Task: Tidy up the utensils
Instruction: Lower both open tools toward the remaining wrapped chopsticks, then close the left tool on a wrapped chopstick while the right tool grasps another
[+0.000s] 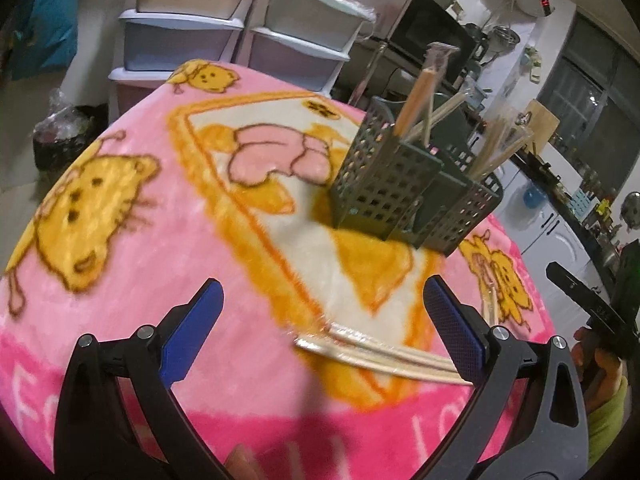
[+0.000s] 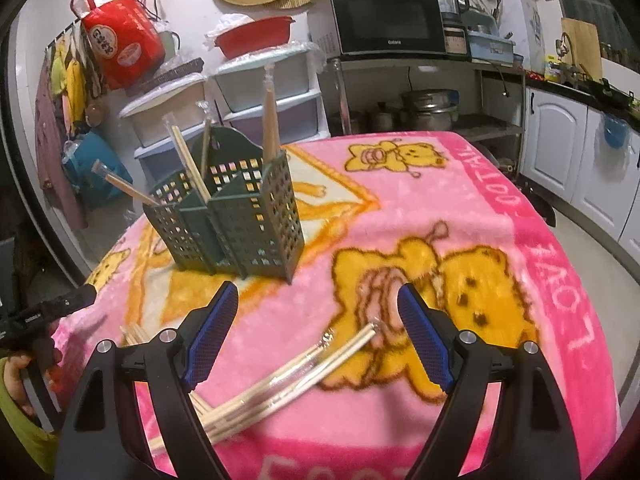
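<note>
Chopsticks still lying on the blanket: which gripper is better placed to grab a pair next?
Probably the right gripper: it is open, with wrapped chopsticks lying between its fingers. The left gripper is open too, but its chopsticks lie off-centre, against one finger.

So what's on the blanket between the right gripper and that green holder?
Only bare pink blanket, in the right wrist view; the wrapped chopsticks lie nearer, beneath the open right gripper, short of the green holder.

A home kitchen: a microwave [image 2: 390,20] sits on a metal rack above steel pots [image 2: 430,110], white cabinets [image 2: 560,152] run under a dark counter, plastic drawers [image 1: 180,28] are stacked by the wall, and a pink cartoon blanket [image 2: 460,208] covers the table.
</note>
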